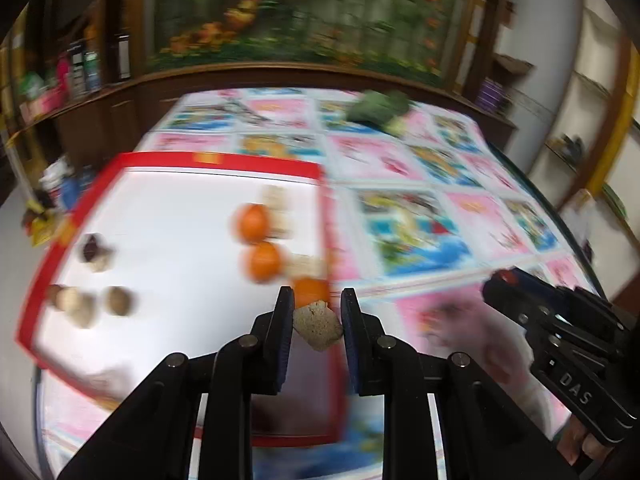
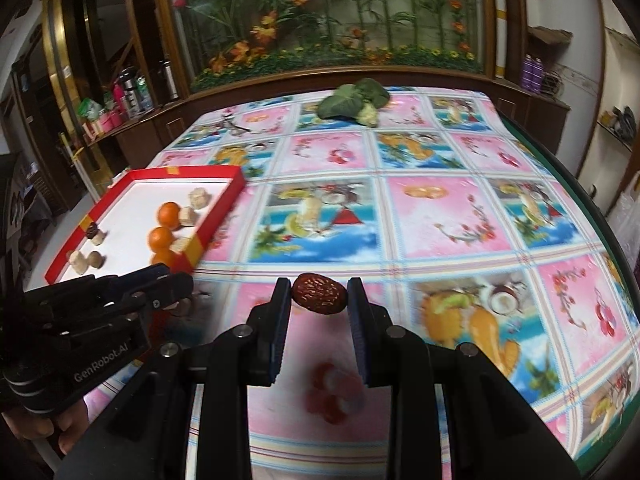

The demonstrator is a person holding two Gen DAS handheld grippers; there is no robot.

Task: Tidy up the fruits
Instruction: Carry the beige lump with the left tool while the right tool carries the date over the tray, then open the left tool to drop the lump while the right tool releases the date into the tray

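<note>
The left gripper is gripping a rough beige walnut-like lump between its narrowed blue-padded jaws, which are pressing against the lump's two sides, and it is hanging over the near right corner of the shallow red-rimmed white tray. The right gripper is pinching a wrinkled dark-red dried date at its fingertips, jaws drawn in to the fruit's ends, so the date's long axis is running straight across from one pad to the other. That date is sitting above the patterned pink-and-blue fruit-print tablecloth, and the tray is lying to its left and somewhat farther off, with the other tool between them. Inside the tray, three round orange tangerines are lining up along the right side beside pale beige pieces, while brown and beige nuts are gathering at the near left. The left gripper is plainly the nearer one to the tray, already over its edge; judging by this, it is the one likely to set its piece down first, while the date needs to travel leftward past it. A green leafy vegetable is resting at the far side of the table, well apart from both tools. The left view is blurring heavily.
</note>
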